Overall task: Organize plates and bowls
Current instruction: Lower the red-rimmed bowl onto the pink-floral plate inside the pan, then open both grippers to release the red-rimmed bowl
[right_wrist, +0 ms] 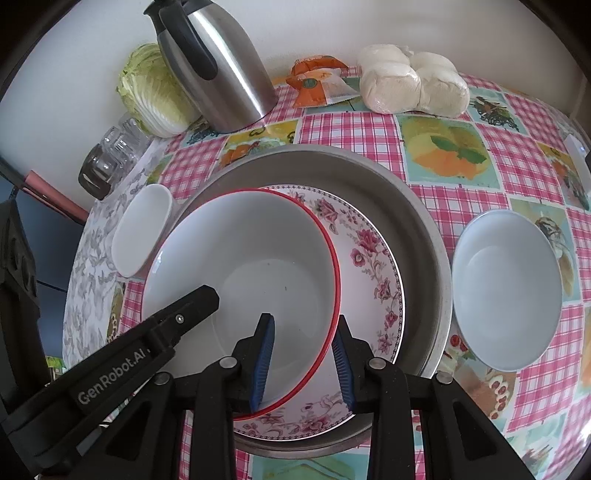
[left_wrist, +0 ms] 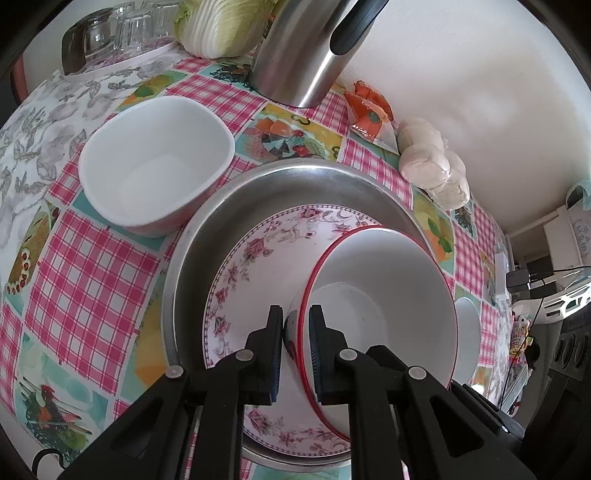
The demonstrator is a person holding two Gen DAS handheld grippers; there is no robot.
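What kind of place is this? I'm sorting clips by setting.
Most likely a home kitchen or dining table: a checked oilcloth carries a steel thermos jug, a cabbage, upturned glasses and bagged dough balls.

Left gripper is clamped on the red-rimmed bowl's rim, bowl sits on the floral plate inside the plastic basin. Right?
One error: the basin is metal, not plastic, as the right wrist view shows. The left gripper does clamp the red-rimmed bowl over the floral plate.
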